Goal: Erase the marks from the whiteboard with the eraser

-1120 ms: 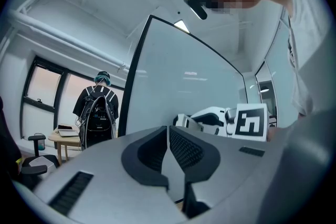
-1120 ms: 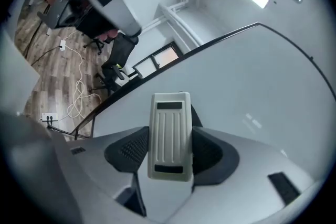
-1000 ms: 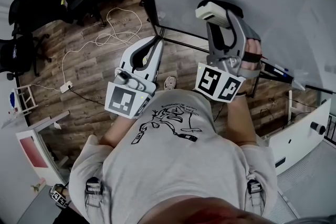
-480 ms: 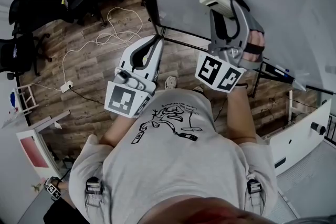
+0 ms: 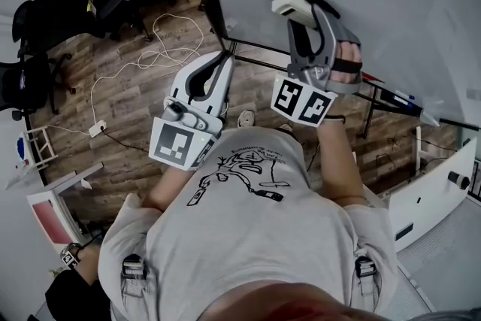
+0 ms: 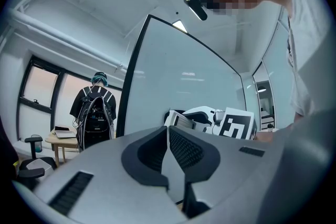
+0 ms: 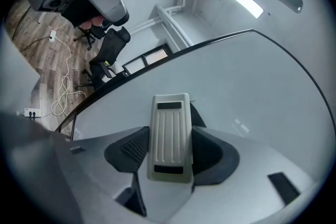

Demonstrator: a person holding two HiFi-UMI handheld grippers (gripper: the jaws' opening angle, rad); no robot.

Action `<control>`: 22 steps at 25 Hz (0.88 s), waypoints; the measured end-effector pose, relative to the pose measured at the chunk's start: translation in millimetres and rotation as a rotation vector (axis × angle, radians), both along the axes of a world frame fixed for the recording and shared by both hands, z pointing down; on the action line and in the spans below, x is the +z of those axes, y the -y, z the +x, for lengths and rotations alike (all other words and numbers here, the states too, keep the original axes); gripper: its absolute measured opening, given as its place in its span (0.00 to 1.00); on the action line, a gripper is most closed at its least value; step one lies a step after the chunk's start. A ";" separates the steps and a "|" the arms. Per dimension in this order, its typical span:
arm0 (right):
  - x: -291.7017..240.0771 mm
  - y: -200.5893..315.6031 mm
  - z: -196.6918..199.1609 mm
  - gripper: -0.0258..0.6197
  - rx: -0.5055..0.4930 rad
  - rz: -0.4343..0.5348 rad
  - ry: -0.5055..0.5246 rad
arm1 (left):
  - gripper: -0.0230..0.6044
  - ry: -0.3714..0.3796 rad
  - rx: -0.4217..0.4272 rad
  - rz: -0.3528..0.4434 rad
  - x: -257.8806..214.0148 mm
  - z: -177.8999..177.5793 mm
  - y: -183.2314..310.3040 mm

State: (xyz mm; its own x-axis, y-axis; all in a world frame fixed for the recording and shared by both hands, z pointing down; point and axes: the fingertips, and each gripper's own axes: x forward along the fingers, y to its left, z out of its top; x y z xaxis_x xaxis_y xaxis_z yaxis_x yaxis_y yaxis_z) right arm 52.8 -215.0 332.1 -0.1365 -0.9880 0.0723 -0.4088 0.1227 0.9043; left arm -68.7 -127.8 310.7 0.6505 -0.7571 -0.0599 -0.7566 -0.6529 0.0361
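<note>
Head view, nearest the person's chest, had the left hand-held gripper [image 5: 223, 62] low and idle off the board's lower left corner, over the wooden floor [image 5: 128, 90]. The left gripper view showed its jaws pressed together with nothing between them, so it took no part in the wiping. A little farther out and higher, the right hand-held gripper [image 5: 310, 20] was clamped on the eraser [image 7: 169, 136], the jaws pinching its two long sides. The eraser's long axis ran straight out along the jaws, with its ribbed pale back toward the camera and its dark pad turned away toward the whiteboard [image 7: 247, 81]. The pad lay at the board's surface or just off it. Which of the two could not be told, since the contact was hidden behind the eraser's body. It sat low on the board, near the dark lower-left frame edge, and the broad pale surface spread up and to the right of it. No marks could be made out on the part of the board in view. By my reading, the right hand was the one placed to work. The coming stroke would carry the eraser away from that edge, up and rightward across the board, with the pad held flat to it.
</note>
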 end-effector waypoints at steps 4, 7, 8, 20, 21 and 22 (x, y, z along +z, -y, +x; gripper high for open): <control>18.9 1.2 0.2 0.44 -0.002 -0.021 -0.008 | 0.09 0.006 0.001 0.001 0.0 1.3 -1.8; 27.2 0.6 -0.5 0.44 -0.001 -0.026 -0.014 | 0.09 0.010 -0.005 0.001 -0.2 -1.0 -3.8; 28.7 0.5 -0.7 0.44 -0.001 -0.024 -0.014 | 0.09 0.010 -0.007 0.000 -0.1 -1.6 -4.3; 93.7 3.4 -5.5 0.43 -0.022 -0.097 -0.049 | 0.09 0.009 -0.035 -0.001 0.1 -6.9 -9.0; 101.3 4.1 -5.4 0.43 -0.023 -0.107 -0.054 | 0.09 0.009 -0.037 -0.001 -0.1 -6.9 -9.9; 109.0 4.7 -5.4 0.43 -0.024 -0.121 -0.058 | 0.09 0.010 -0.039 0.000 -0.6 -7.0 -11.0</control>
State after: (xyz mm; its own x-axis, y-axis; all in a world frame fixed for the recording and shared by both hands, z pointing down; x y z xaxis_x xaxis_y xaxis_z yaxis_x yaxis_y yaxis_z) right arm 47.4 -219.7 441.1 -0.1517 -0.9682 0.1991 -0.3520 0.2411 0.9044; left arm -75.8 -116.9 310.1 0.6214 -0.7816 -0.0537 -0.7815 -0.6233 0.0282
